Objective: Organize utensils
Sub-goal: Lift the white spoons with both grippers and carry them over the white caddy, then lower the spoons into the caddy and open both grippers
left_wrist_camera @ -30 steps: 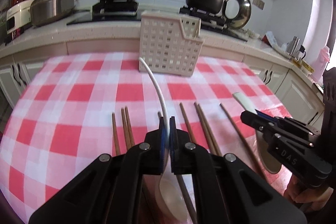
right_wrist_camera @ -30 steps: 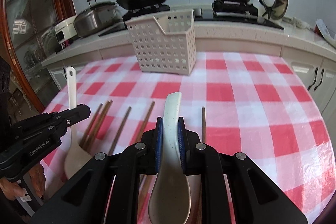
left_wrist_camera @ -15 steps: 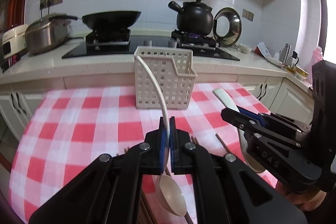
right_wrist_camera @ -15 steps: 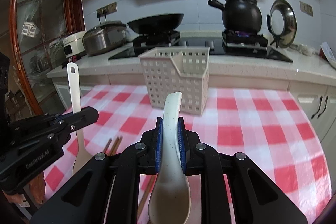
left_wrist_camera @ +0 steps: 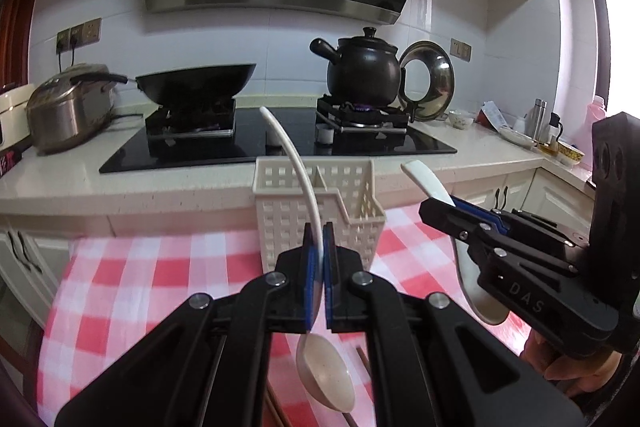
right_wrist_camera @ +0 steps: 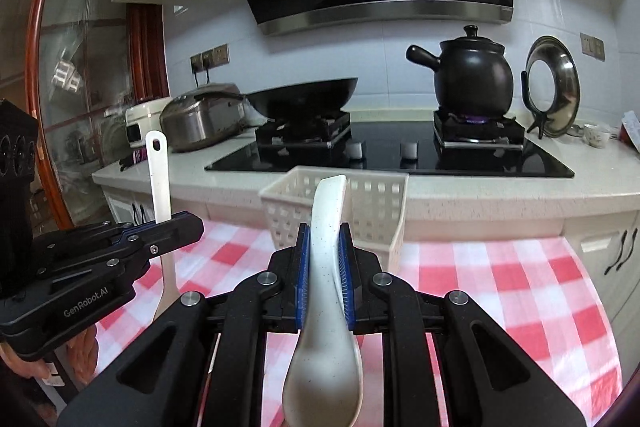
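My left claw (left_wrist_camera: 316,259) pinches a thin spoon (left_wrist_camera: 325,375), bowl at lower centre. My right claw (right_wrist_camera: 324,259) pinches a broad white spoon (right_wrist_camera: 324,307). Both hang before the basket (left_wrist_camera: 360,219), mid-frame on the checked table (left_wrist_camera: 132,279).

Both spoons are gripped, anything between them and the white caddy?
Nothing visible. The long-handled spoon in the left gripper and the soup spoon in the right gripper face the caddy across bare checkered cloth; its compartments look open.
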Demonstrator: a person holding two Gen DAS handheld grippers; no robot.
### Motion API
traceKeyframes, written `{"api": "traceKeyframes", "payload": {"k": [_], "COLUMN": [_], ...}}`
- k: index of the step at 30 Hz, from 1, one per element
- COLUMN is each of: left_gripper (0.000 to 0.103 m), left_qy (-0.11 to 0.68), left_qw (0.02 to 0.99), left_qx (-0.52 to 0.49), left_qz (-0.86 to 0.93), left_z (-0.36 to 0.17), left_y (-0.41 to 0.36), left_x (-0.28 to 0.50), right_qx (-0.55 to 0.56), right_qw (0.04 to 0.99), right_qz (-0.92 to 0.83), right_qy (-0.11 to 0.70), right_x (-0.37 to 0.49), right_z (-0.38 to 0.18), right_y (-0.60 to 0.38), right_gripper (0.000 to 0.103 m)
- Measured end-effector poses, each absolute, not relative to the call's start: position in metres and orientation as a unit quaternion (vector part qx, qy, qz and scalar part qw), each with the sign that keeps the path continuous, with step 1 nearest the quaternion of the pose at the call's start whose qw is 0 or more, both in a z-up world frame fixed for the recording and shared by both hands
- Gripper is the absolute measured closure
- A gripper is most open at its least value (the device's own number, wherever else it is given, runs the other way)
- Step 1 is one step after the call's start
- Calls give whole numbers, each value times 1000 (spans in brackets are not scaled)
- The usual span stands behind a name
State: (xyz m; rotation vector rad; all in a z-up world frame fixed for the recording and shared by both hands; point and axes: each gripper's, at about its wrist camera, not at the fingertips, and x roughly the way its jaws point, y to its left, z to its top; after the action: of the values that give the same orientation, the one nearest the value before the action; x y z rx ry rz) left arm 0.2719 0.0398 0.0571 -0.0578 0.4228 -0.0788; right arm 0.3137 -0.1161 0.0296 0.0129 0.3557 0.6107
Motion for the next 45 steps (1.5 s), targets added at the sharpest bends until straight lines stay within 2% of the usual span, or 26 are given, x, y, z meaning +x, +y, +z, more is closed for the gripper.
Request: {"api": "traceKeyframes", "payload": {"k": [15,24,45], "left_gripper": [99,99,99], "left_qy": [144,125,153], "left_qw": [989,992,988], "left_qx": [-19,-33,-12], "left_qz": [-26,-8,21], "left_z": [123,137,75], "left_y": [42,57,66], "left_x": [350,394,438], "right_qx": [60,101,105], "right_qw": [937,926,926], "right_qz": [325,350,348], "right_qy": [115,104,104], "right_x": [395,443,477], "right_z": [52,48,15], "right_y": [-104,-90,-75], "right_gripper": [87,87,87]}}
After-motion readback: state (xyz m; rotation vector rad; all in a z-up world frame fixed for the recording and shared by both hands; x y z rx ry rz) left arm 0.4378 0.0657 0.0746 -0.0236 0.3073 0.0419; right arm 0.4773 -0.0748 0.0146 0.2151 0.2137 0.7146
